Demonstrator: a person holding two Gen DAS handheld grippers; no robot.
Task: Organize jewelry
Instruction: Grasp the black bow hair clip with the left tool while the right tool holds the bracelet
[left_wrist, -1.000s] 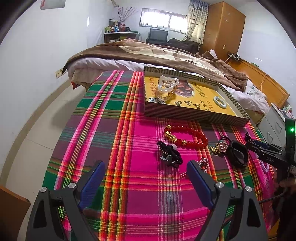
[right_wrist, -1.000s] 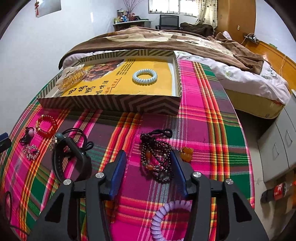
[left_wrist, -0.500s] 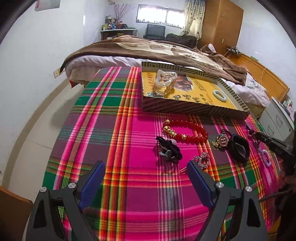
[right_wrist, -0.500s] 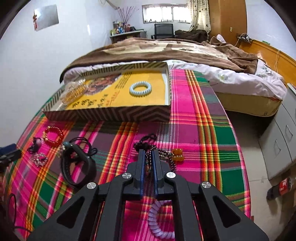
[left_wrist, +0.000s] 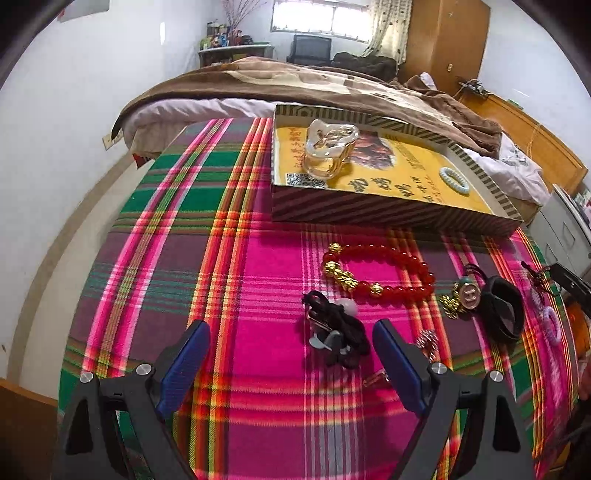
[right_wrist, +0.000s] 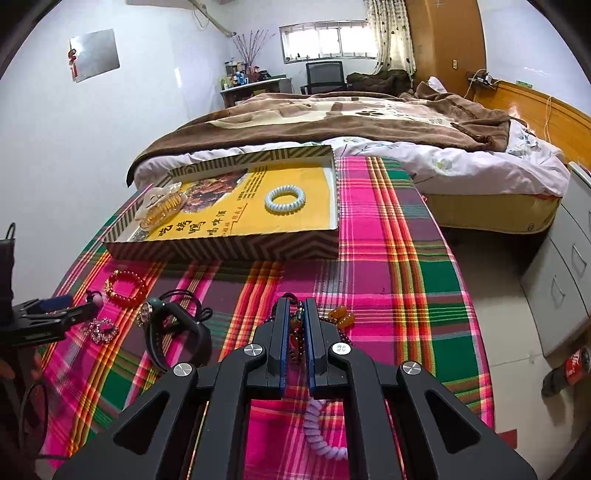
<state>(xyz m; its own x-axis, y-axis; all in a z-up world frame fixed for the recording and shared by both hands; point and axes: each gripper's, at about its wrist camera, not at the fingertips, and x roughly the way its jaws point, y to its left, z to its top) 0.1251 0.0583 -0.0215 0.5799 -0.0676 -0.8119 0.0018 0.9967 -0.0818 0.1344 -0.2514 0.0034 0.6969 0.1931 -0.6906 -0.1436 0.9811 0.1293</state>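
My right gripper (right_wrist: 295, 314) is shut on a dark beaded necklace (right_wrist: 295, 338) with an amber pendant (right_wrist: 341, 316), lifted a little off the plaid cloth. My left gripper (left_wrist: 291, 341) stands open over the cloth, just short of a black hair tie with a pale bead (left_wrist: 338, 334). Beyond it lie a red and gold bead bracelet (left_wrist: 380, 275), a rhinestone piece (left_wrist: 426, 341), a gold pendant (left_wrist: 467, 293) and a black strap (left_wrist: 502, 310). The striped yellow box (left_wrist: 376, 212) holds a clear hair claw (left_wrist: 328, 149) and a pale blue coil tie (left_wrist: 454, 179).
A lilac coil tie (right_wrist: 321, 430) lies under my right gripper. A bed with a brown blanket (right_wrist: 332, 118) stands behind the table. Grey drawers (right_wrist: 561, 280) are at the right, with a red bottle (right_wrist: 570, 367) on the floor.
My right gripper closed on the dark beaded necklace and raised it a little. My left gripper moved forward and lower toward the black hair tie, still open.
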